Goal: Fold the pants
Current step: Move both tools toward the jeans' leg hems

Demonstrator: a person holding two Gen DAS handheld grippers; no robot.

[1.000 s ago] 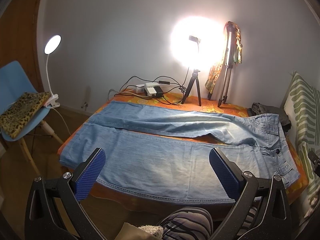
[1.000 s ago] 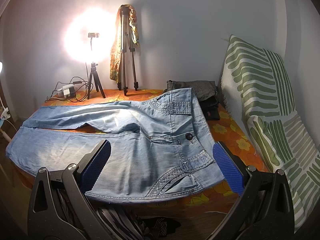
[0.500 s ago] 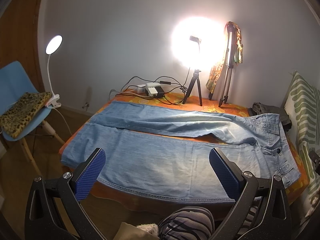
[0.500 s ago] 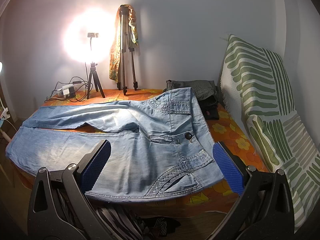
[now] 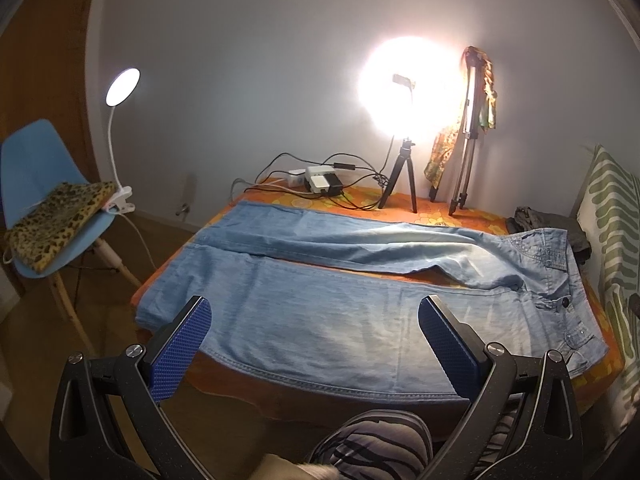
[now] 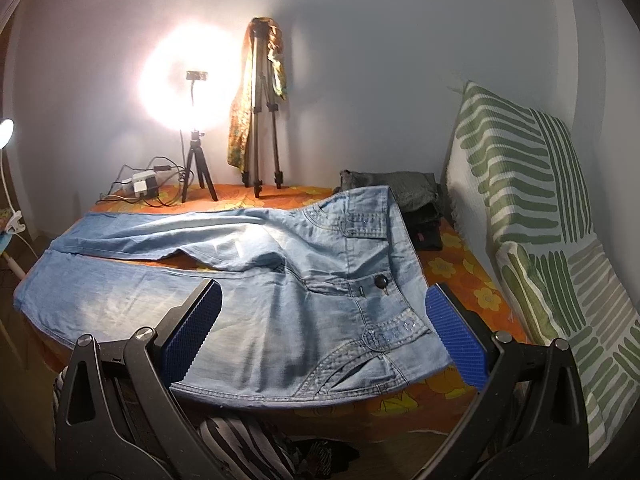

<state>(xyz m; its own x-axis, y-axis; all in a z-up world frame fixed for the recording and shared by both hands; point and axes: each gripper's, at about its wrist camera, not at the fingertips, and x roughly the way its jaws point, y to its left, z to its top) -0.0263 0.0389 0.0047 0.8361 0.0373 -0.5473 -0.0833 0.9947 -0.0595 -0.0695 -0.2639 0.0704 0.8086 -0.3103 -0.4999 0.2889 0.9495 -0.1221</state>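
Observation:
Light blue jeans (image 5: 340,300) lie spread flat on an orange flowered bed cover (image 5: 460,216), waistband to the right, both legs running left. The right wrist view shows the waistband with its dark button (image 6: 380,281) and front pocket. My left gripper (image 5: 316,318) hovers open above the near leg, close to the bed's front edge, holding nothing. Over the hip and pocket area my right gripper (image 6: 324,304) also stands open and empty. Neither gripper touches the jeans (image 6: 248,280).
A ring light on a small tripod (image 5: 402,172), a taller tripod with a draped cloth (image 5: 468,128) and a power strip with cables (image 5: 320,180) stand at the back. A green striped cushion (image 6: 540,220) leans right, beside folded dark clothes (image 6: 408,196). A blue chair (image 5: 44,200) stands left.
The left gripper's view has drifted slightly left and back, so the jeans sit a little further right. The right gripper has barely moved. Both stay open.

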